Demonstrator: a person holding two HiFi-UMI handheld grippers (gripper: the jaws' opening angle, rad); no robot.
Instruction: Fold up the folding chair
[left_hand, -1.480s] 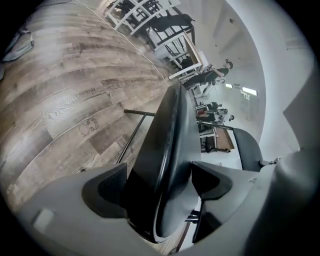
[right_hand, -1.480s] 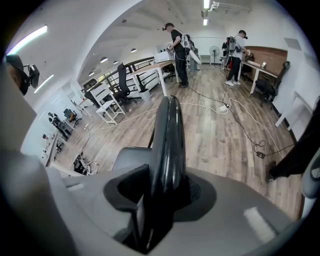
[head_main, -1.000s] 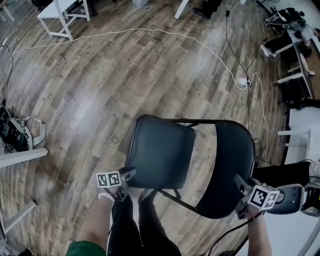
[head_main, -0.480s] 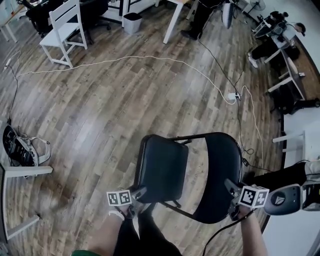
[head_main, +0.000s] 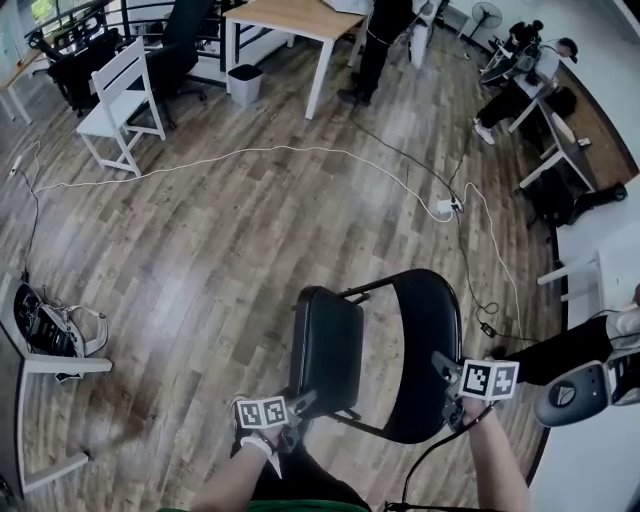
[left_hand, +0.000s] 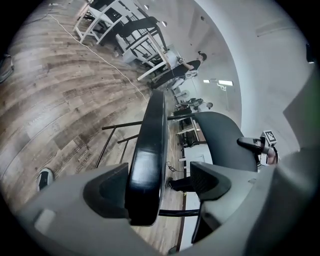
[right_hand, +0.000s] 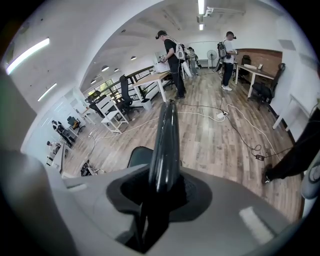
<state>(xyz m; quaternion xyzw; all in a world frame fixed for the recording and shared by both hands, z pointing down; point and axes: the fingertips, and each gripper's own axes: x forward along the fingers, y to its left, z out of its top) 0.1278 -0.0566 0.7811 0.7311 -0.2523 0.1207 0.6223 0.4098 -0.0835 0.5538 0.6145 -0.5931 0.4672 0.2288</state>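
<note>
The black folding chair stands on the wood floor, its seat (head_main: 328, 345) tipped steeply up toward the backrest (head_main: 428, 350). My left gripper (head_main: 297, 403) is at the seat's near edge. In the left gripper view the seat (left_hand: 147, 160) lies between the jaws of the left gripper (left_hand: 160, 182), against the left jaw with a gap to the right one. My right gripper (head_main: 445, 372) is on the backrest's near edge. In the right gripper view the jaws of the right gripper (right_hand: 159, 192) are closing and pinch the thin backrest (right_hand: 165, 145).
A white cable (head_main: 300, 152) runs across the floor to a power strip (head_main: 443, 207). A white chair (head_main: 118, 95) and a wooden table (head_main: 290, 15) stand at the back. White furniture (head_main: 50, 365) is at the left, a grey device (head_main: 575, 392) at the right. People (right_hand: 172, 55) stand far off.
The seat has swung up from nearly flat to steeply tilted, closer to the backrest. Both grippers have risen with the chair, the left one more.
</note>
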